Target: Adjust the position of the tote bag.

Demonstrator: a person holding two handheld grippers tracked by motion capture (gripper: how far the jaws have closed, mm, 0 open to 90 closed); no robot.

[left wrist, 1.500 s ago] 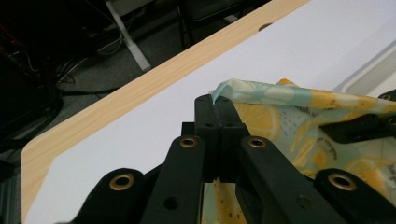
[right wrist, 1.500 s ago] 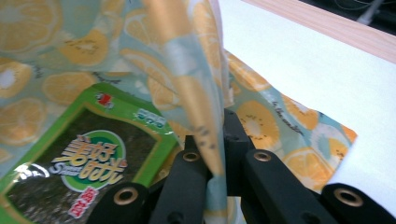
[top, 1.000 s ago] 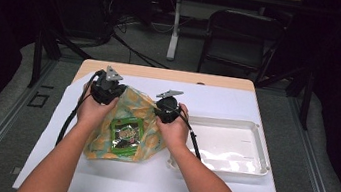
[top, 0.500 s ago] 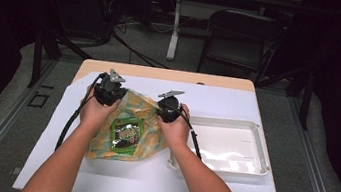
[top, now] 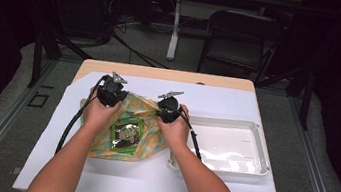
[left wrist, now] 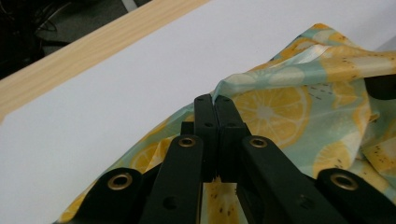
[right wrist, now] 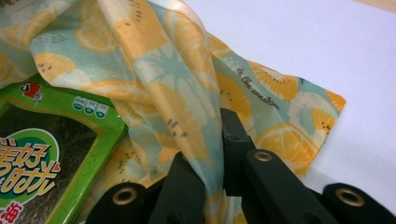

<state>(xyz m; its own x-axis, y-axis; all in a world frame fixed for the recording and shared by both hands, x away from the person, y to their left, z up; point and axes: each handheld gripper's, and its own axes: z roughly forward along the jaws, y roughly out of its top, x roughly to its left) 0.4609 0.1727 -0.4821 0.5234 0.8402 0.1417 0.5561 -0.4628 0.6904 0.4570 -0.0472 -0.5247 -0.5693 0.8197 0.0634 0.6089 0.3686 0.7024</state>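
Observation:
A thin plastic bag (top: 148, 114) printed with orange and lemon slices lies on the white sheet, with a green snack packet (top: 126, 134) showing at its mouth. My left gripper (top: 110, 96) is at the bag's far left corner. In the left gripper view, that gripper (left wrist: 214, 101) is shut on a pinch of the bag's edge (left wrist: 280, 105). My right gripper (top: 168, 113) is at the bag's far right side. In the right gripper view, it (right wrist: 215, 122) is shut on a raised fold of the bag (right wrist: 154, 65), with the green packet (right wrist: 42, 154) just to its left.
A shallow white tray (top: 225, 120) stands to the right of the bag, close to the right hand. The white sheet (top: 218, 100) covers most of the wooden table (top: 161, 73). Behind the table are a dark chair (top: 237, 35) and cables on the floor.
The left gripper has sunk a little toward the table with the bag's corner still in it. The right gripper has hardly moved.

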